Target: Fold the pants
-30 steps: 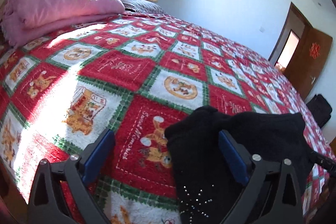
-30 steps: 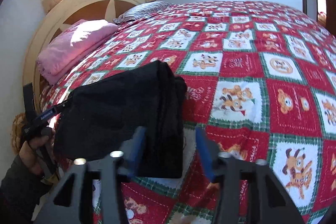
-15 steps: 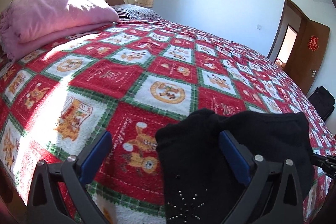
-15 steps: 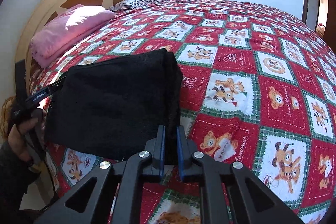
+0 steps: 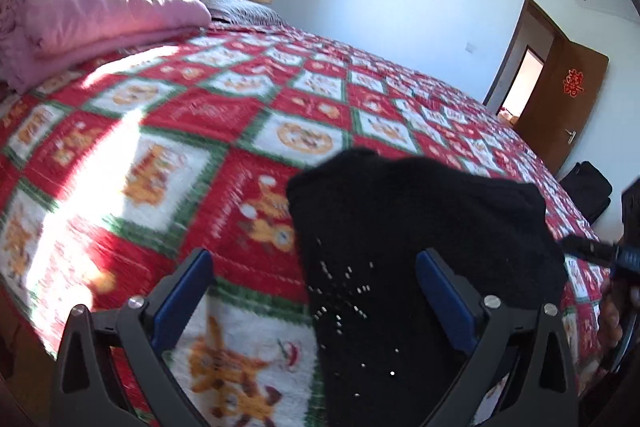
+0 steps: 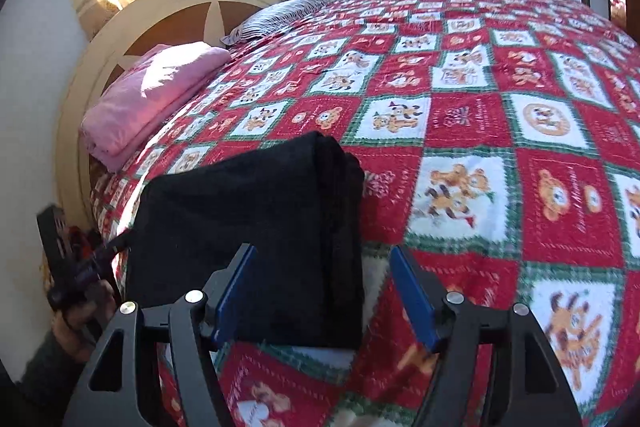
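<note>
The black folded pants (image 5: 404,239) (image 6: 256,227) lie near the front edge of the red patterned bedspread (image 5: 224,131) (image 6: 500,131). My left gripper (image 5: 314,287) is open just above their near left edge; small studs glint on the cloth between the blue pads. My right gripper (image 6: 324,291) hovers at the pants' near right corner with its jaws opening. That corner sits between the pads, which do not press on it. Each gripper also shows at the rim of the other's view: the right gripper (image 5: 592,251) and the left gripper (image 6: 80,267), held by a hand.
A folded pink blanket (image 5: 92,15) (image 6: 156,95) rests by the cream headboard (image 6: 132,23), with a striped pillow (image 6: 276,15) beyond it. An open brown door (image 5: 560,103) and a black bag (image 5: 588,187) stand past the bed's far corner. The bed's edge runs just below both grippers.
The right gripper shut on the pants' near right corner half a second ago and has now opened wide, letting it go. The left gripper stayed open and shifted slightly over the pants.
</note>
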Motion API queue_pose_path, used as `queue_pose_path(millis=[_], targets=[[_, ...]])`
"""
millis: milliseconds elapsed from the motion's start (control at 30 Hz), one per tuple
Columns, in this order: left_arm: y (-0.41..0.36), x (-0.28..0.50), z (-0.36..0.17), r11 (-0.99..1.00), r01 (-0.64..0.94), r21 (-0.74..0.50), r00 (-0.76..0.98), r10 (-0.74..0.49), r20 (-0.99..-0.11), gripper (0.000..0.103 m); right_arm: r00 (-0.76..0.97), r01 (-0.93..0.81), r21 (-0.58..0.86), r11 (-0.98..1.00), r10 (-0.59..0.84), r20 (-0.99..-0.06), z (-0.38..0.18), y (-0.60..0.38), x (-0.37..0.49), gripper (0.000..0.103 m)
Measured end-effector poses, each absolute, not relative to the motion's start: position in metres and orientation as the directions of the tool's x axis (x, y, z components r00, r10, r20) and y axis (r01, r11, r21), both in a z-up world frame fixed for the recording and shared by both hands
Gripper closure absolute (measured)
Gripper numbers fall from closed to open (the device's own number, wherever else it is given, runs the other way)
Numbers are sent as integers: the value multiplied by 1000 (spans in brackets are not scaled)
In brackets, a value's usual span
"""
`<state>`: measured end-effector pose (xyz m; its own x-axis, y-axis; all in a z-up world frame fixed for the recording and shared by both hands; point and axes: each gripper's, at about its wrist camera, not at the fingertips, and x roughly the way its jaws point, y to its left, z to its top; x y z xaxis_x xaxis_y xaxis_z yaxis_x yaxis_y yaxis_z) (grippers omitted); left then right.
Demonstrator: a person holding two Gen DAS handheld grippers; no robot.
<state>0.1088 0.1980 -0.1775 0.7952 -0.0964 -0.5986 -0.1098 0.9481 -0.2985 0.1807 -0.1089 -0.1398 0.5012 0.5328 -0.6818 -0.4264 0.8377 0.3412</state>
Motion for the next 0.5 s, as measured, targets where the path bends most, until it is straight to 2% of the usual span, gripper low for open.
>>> queue_pose_path(millis=[100,133,200,233,267,400,500], targets=[[188,108,-182,947,-99,-305,812,-100,-574,2,394,-434,426,794,592,-703,-151,-95,203,34],[185,109,-181,948,-91,-304,812,-106,-573,5,352,-424,457,782,608,-712,-158,-89,212,45],[185,110,-179,948,-79,-308,811,-118,-573,13,354,-422,439,793,590,-725,-162,-83,217,58],[185,111,-177,947,-75,-311,808,-125,-576,21,355,-428,443,788,598,-719,-160,-81,218,68],[184,111,-175,947,-78,-313,802,-127,-583,26,357,-435,447,781,606,-711,-156,-80,219,72],[174,113,-171,951,-123,-285,785,-83,-614,25,385,-460,401,792,585,-714,-135,-75,228,75],[165,116,-170,964,-160,-212,786,-6,-618,13,390,-465,389,795,579,-716,-133,-79,234,75]])
